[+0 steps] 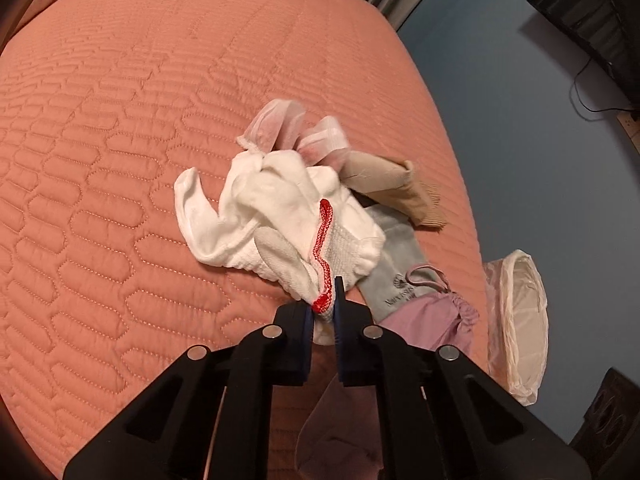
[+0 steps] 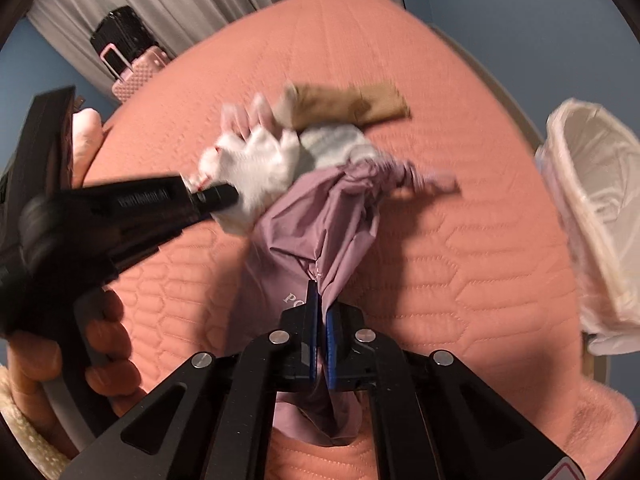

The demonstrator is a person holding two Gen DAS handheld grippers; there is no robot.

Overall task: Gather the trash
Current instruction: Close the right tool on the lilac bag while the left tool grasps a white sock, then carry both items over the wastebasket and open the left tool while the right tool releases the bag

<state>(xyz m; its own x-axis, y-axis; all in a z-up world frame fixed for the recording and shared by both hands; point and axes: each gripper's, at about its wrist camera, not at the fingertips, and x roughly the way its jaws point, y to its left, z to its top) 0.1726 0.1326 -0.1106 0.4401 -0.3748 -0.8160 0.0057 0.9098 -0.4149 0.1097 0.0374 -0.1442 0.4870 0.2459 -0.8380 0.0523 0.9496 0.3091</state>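
Note:
A heap of soft items lies on the pink quilted bed. My left gripper is shut on the red-trimmed cuff of a white knit glove, which spreads out ahead of the fingers. In the right wrist view that same left gripper comes in from the left, pinching the white glove. My right gripper is shut on a fold of the mauve drawstring bag, which bunches up toward the heap. A tan sock lies behind, and a grey cloth pouch shows under the glove.
A bin lined with a white plastic bag stands off the bed's right edge, also visible as the lined bin. A black and pink suitcase stands by the grey curtain. A person's hand holds the left gripper's handle.

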